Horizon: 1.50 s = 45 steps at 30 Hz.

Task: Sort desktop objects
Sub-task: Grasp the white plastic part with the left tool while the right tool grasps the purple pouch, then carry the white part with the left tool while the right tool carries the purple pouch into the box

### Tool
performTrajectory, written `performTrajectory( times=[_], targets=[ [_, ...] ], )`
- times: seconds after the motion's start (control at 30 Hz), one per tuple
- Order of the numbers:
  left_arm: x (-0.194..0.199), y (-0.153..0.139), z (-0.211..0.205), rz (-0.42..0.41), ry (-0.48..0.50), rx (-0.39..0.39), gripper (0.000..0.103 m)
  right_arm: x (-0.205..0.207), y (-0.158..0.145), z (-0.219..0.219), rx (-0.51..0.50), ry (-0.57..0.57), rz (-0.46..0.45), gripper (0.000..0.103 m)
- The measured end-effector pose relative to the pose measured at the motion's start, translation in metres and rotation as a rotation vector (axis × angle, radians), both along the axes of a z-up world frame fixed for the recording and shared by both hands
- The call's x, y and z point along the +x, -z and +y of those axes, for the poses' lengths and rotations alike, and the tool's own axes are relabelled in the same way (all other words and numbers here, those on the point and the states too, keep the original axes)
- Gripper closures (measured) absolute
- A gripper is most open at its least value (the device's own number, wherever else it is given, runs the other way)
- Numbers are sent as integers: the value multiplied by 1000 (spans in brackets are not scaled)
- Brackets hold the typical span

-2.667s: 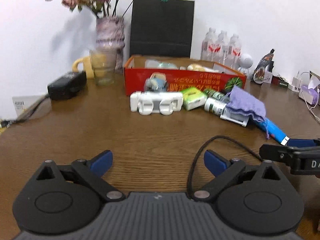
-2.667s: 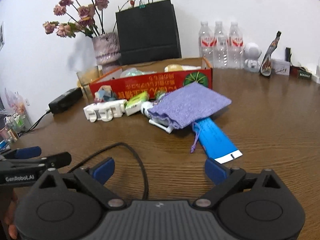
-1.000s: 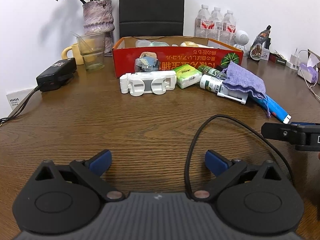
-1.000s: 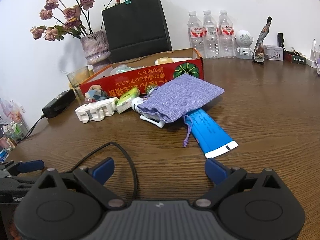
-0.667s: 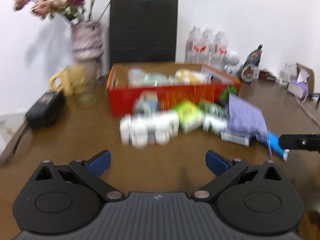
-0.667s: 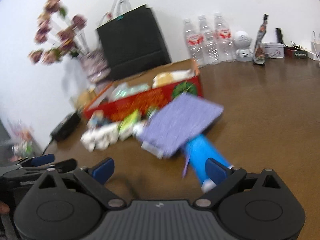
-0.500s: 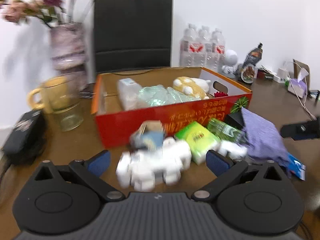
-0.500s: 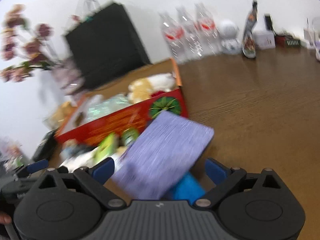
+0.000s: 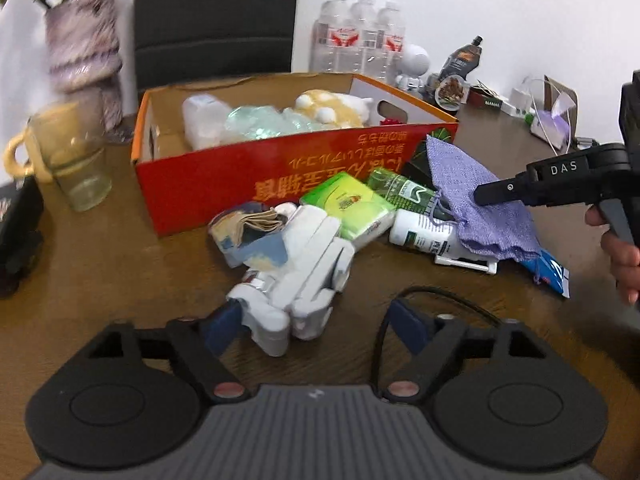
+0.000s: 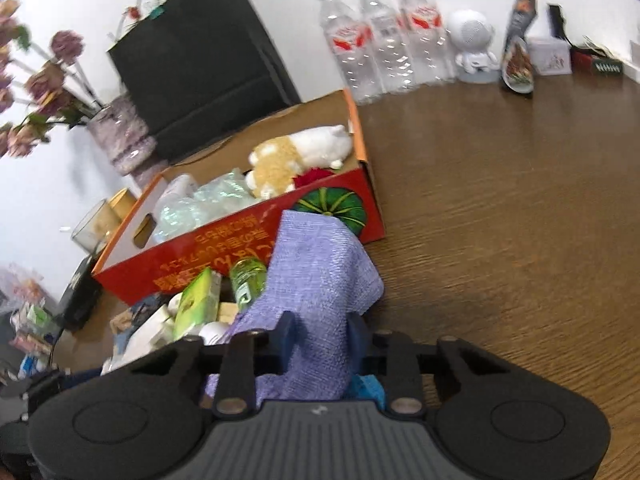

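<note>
Right claw just closed, pinching purple drawstring pouch at lower centre of frame, left claw wide, white folded stand between its fingers, red cardboard box behind on brown surface

Both wrist views look steeply down, close over the wooden table, left from front-left, right from front-right; shared: red box, purple pouch, water bottles
</note>
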State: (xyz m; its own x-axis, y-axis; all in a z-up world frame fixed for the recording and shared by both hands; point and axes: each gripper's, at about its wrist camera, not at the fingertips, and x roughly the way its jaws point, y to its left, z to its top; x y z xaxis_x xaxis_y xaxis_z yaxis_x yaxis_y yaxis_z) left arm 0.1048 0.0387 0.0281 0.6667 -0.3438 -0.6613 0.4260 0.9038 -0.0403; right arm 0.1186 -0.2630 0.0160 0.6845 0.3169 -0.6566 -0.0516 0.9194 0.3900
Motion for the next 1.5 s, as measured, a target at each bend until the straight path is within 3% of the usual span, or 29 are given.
performTrajectory(
  times=[0.03,0.1,0.17,0.2,0.27,0.5,0.57,0.6,0.7,0.8,0.9,1.0,1.07,1.17,1.27,1.4,1.47,1.5],
  targets=[
    [5,1,-2,-12,-6,8,3,-1,-1,0,-7,-7,-4,81],
    [19,6,-3,1,-20,6,11,-1,-2,1,-17,-10,-11,88],
    [32,11,-4,15,-34,4,27,-2,-3,-2,-10,-7,-15,93],
    [36,13,-4,21,-40,0,30,-6,-6,-3,-11,-8,-26,96],
    [26,11,-4,38,-61,-2,43,-13,-11,-5,-12,-10,-46,97],
    [-39,6,-6,59,-214,24,44,-52,-35,-8,1,-103,-108,97],
    [-38,7,-8,30,-231,34,28,-58,-35,-3,-2,-148,-103,97],
    [-36,7,-9,18,-231,40,28,-58,-34,1,-14,-154,-97,96],
    [-21,10,-9,47,-190,20,47,-61,-32,7,-32,-156,-88,96],
    [-20,2,-7,85,-211,-10,48,-68,-39,7,-41,-153,-100,97],
    [-38,-17,-7,28,-180,-52,48,-76,-58,3,-43,-145,-153,98],
    [-44,-49,0,-32,-174,-143,48,-77,-88,-2,-24,-144,-229,98],
    [-32,-73,5,-84,-192,-167,48,-68,-110,0,-19,-150,-280,98],
    [16,-106,8,-141,-265,-140,47,-36,-143,13,-10,-167,-347,98],
    [82,-113,4,-87,-314,-113,47,18,-156,38,14,-186,-313,98],
    [152,-91,-5,0,-369,-8,47,104,-128,85,-27,-202,-172,96],
    [170,-78,-4,13,-399,58,46,144,-105,104,-58,-198,-90,81],
    [169,-76,-2,0,-410,60,45,158,-92,108,-94,-161,-46,65]
  ],
)
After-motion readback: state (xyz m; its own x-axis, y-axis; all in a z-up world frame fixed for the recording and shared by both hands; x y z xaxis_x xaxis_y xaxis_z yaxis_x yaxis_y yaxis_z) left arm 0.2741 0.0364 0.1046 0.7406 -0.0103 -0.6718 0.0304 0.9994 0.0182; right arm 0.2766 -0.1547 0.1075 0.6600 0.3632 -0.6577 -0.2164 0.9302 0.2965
